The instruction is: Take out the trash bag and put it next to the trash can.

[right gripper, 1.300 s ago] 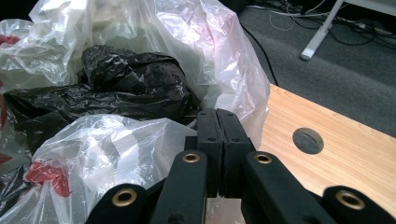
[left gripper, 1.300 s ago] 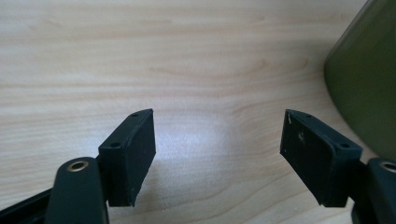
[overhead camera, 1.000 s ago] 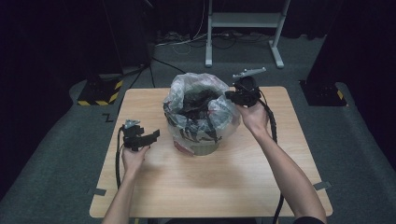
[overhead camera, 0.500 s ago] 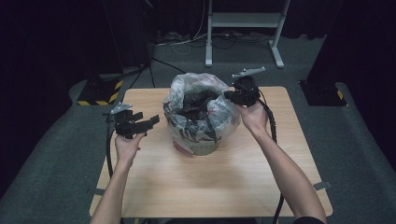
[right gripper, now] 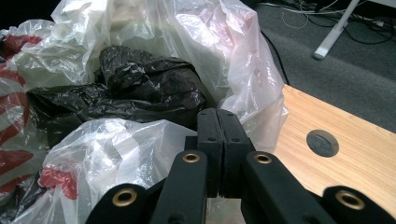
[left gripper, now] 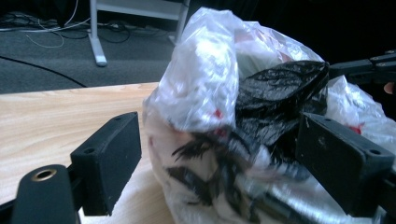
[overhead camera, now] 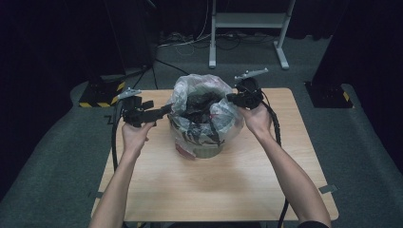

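A clear plastic bag [overhead camera: 223,116] with red print lines a leaf-patterned bin [overhead camera: 197,142] at the middle back of the wooden table [overhead camera: 214,190]. A crumpled black bag [overhead camera: 199,102] [left gripper: 275,93] [right gripper: 140,88] lies in its mouth. My left gripper [overhead camera: 157,108] [left gripper: 224,154] hovers at the clear bag's left side; its jaws have just been opening and stand wide, the bag showing between them untouched. My right gripper [overhead camera: 233,97] [right gripper: 217,126] sits at the bag's upper right rim, pads pressed together with thin film pinched there.
A round grommet hole [right gripper: 322,142] sits in the tabletop beside the right gripper. On the floor behind stand a white metal frame [overhead camera: 247,28] and a striped black block [overhead camera: 97,92]. Cables trail from both grippers over the table's edges.
My left gripper has risen from low over the table's left side and moved toward the bag, its jaws spreading wider. The right gripper and bag have stayed put.
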Tool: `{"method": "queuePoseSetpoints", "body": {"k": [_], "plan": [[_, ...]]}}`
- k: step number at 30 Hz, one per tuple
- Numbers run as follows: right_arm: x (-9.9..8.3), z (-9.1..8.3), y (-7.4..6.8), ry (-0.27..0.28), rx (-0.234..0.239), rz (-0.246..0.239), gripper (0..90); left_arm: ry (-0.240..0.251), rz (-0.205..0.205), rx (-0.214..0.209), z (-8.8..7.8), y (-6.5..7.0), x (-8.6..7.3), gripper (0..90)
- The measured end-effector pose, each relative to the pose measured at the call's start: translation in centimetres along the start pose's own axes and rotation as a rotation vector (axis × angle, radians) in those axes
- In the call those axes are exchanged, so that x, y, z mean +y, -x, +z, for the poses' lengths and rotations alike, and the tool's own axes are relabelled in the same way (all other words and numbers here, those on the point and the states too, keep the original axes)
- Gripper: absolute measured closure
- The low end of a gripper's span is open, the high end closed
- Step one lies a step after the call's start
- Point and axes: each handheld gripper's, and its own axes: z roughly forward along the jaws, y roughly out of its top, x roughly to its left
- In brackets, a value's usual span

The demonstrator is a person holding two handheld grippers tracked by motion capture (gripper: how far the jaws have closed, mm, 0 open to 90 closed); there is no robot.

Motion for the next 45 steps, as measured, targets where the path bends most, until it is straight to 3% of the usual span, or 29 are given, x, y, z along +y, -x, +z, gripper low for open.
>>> {"method": "queuePoseSetpoints", "body": {"k": [4,10,11,13,19,22,24,26,28,31,34,35,43,45], "plan": [[0.0,0.0,-0.2,0.001,0.005,-0.001,89.5,-0.026,0.045,0.063,1.7,0.7,0.2,16.7],[0.1,-0.2,-0.1,0.006,0.007,0.0,89.5,-0.082,0.079,0.139,3.6,0.9,-0.1,21.9],[0.1,-0.2,0.0,0.005,0.008,0.002,89.5,-0.099,0.098,0.148,3.8,0.8,-0.2,25.2],[0.0,-0.2,0.0,0.004,0.01,0.004,89.5,-0.099,0.113,0.15,4.0,0.9,-0.4,41.9],[0.1,-0.1,-0.1,0.0,0.014,0.003,89.5,-0.131,0.152,0.169,4.3,1.2,-0.6,67.1],[0.1,0.0,-0.1,-0.001,0.015,0.002,89.4,-0.146,0.158,0.176,4.5,1.8,-0.6,76.5],[0.1,0.1,-0.1,-0.003,0.016,0.002,89.4,-0.154,0.208,0.202,4.7,2.2,-0.7,79.3],[0.1,0.2,-0.2,-0.005,0.015,-0.001,89.4,-0.159,0.22,0.204,4.7,2.4,-0.5,80.4],[0.1,0.1,-0.3,-0.006,0.014,-0.001,89.5,-0.144,0.217,0.194,4.4,2.7,-0.2,87.5],[0.3,0.0,-0.4,-0.003,0.015,-0.003,89.4,-0.145,0.235,0.189,4.2,3.2,-0.1,87.8],[0.4,-0.1,-0.5,-0.002,0.021,-0.002,89.4,-0.154,0.24,0.157,4.0,3.6,0.0,88.1],[0.5,-0.1,-0.5,-0.001,0.024,-0.003,89.3,-0.149,0.216,0.14,4.1,3.9,-0.1,88.1],[0.8,-0.1,-0.9,0.001,0.058,0.013,89.3,-0.169,0.194,0.06,4.7,5.4,-0.6,88.3],[1.0,-0.2,-1.0,0.007,0.069,0.015,89.3,-0.169,0.166,0.033,4.9,5.6,-0.7,88.4]]}}
